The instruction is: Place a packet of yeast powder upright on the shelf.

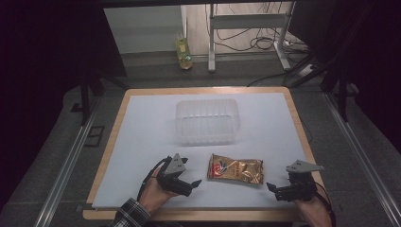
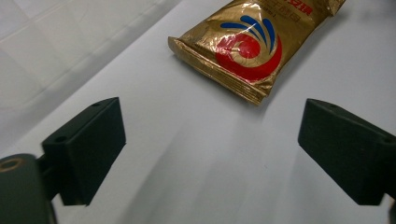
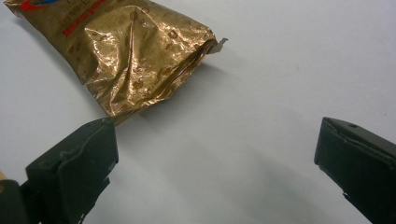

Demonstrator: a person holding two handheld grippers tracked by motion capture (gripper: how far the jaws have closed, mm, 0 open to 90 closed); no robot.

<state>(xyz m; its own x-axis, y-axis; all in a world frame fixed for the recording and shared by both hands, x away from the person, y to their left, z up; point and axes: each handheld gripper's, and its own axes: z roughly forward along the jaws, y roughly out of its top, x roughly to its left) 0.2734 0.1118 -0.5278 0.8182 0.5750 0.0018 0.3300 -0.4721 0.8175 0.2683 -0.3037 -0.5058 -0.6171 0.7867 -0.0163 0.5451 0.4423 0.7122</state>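
Observation:
A gold foil snack packet with a red and blue logo lies flat on the white table sheet near the front edge. My left gripper rests just left of it, jaws wide apart and nothing between them. In the left gripper view the packet lies ahead of the open left gripper. To the packet's right, my right gripper points at its crumpled end, also open and holding nothing. The right gripper view shows that crinkled end just beyond the right gripper.
A clear plastic tub stands upright behind the packet, toward the middle of the white sheet. The wooden table edge runs along the front. Table legs, cables and a bottle are on the floor beyond.

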